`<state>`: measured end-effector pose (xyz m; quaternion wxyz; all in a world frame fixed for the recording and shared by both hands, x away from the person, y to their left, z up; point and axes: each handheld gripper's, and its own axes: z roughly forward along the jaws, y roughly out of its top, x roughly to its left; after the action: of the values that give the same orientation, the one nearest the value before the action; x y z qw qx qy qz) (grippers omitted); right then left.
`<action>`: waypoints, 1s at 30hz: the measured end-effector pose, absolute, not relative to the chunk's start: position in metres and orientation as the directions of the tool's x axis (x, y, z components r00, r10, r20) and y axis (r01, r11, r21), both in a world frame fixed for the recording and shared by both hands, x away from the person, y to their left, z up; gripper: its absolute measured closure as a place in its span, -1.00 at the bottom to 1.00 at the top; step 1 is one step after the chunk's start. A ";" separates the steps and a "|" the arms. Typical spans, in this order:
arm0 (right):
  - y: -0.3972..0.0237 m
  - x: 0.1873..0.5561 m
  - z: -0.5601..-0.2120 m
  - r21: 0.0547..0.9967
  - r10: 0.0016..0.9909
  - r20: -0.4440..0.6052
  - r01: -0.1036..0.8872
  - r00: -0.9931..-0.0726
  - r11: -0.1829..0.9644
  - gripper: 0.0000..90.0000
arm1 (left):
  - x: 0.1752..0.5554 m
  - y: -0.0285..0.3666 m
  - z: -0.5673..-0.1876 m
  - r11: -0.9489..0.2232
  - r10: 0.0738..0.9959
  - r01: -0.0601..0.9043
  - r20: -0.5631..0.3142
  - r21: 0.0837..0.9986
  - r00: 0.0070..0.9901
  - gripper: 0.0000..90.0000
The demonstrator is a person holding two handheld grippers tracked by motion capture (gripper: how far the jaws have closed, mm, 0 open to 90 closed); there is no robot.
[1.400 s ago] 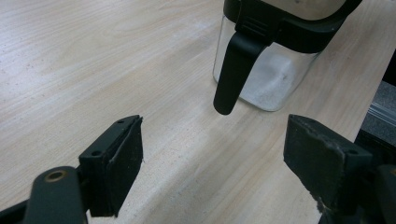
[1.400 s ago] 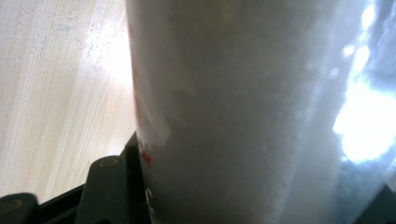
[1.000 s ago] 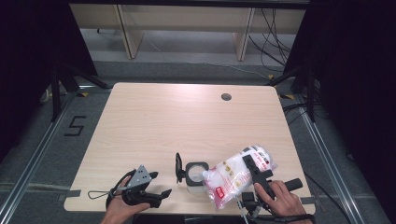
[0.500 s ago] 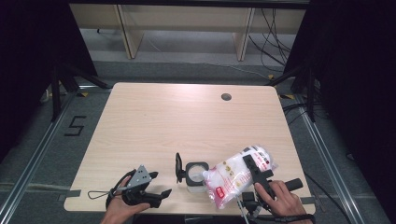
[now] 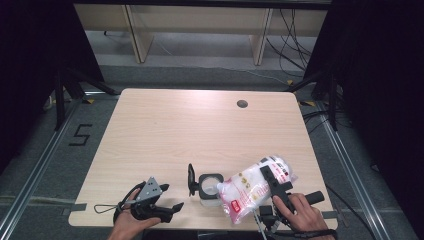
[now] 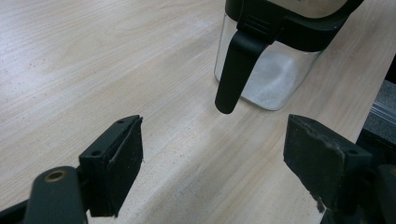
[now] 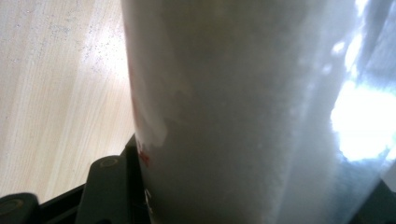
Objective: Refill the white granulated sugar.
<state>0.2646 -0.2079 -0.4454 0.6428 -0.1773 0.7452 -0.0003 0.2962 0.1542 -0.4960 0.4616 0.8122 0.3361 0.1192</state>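
A clear square jar point(image 5: 210, 187) with a black rim stands near the table's front edge, its black flip lid point(image 5: 191, 179) swung up at its left. In the left gripper view the jar point(image 6: 273, 79) holds a little white grain at the bottom. My left gripper point(image 5: 172, 196) lies left of the jar, apart from it, its jaws point(image 6: 219, 140) open and empty. A plastic bag of white grain point(image 5: 252, 189) with red print lies tilted against the jar's right side. My right gripper point(image 5: 268, 176) is shut on this bag point(image 7: 243, 116).
The pale wooden table point(image 5: 200, 135) has a round cable hole point(image 5: 242, 104) at its back right. Dark drapes and stand legs flank the table on both sides. A shelf unit point(image 5: 195, 30) stands on the floor behind it.
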 end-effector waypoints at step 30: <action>-0.208 0.266 -0.446 -0.259 -0.294 -0.951 -0.274 -0.096 0.926 -0.07 | 0.296 0.154 -0.496 -0.348 0.656 0.436 -0.116 0.830 0.746 -0.57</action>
<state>0.2659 -0.2076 -0.4464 0.6445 -0.1917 0.7402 -0.0078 0.2961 0.1545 -0.4959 0.4615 0.8123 0.3361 0.1195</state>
